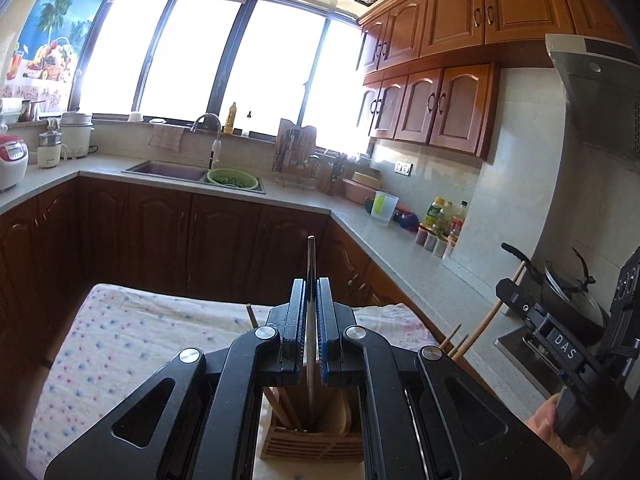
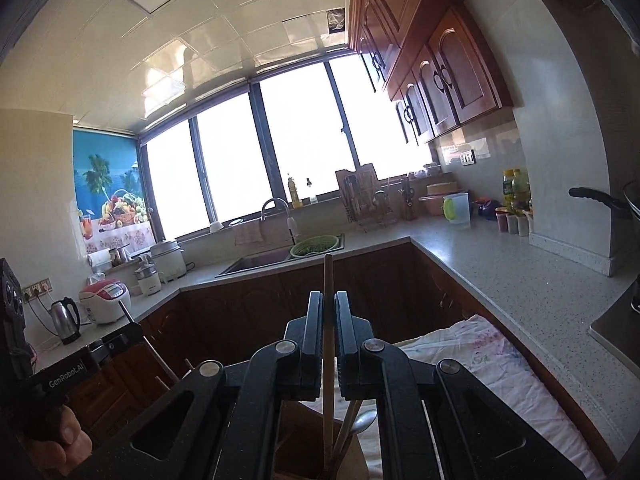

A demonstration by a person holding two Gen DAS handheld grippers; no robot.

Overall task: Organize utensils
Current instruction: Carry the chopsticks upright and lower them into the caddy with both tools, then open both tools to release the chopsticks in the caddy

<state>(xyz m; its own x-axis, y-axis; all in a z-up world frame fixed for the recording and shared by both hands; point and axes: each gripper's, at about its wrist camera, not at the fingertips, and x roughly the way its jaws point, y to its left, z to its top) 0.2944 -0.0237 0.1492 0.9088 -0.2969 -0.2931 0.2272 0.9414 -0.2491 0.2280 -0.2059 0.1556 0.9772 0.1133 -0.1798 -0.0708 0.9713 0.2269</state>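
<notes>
My left gripper is shut on a thin metal utensil handle that stands upright, its lower end inside the wooden utensil holder below the jaws. Brown chopsticks also stand in the holder. My right gripper is shut on a wooden utensil handle, upright, reaching down into the same holder beside a metal spoon. The right gripper also shows at the right edge of the left wrist view, with its wooden handle.
The holder stands on a dotted white cloth over a small table. A grey counter runs behind with a sink, a green colander, bottles and a pot. The left gripper appears at the left of the right wrist view.
</notes>
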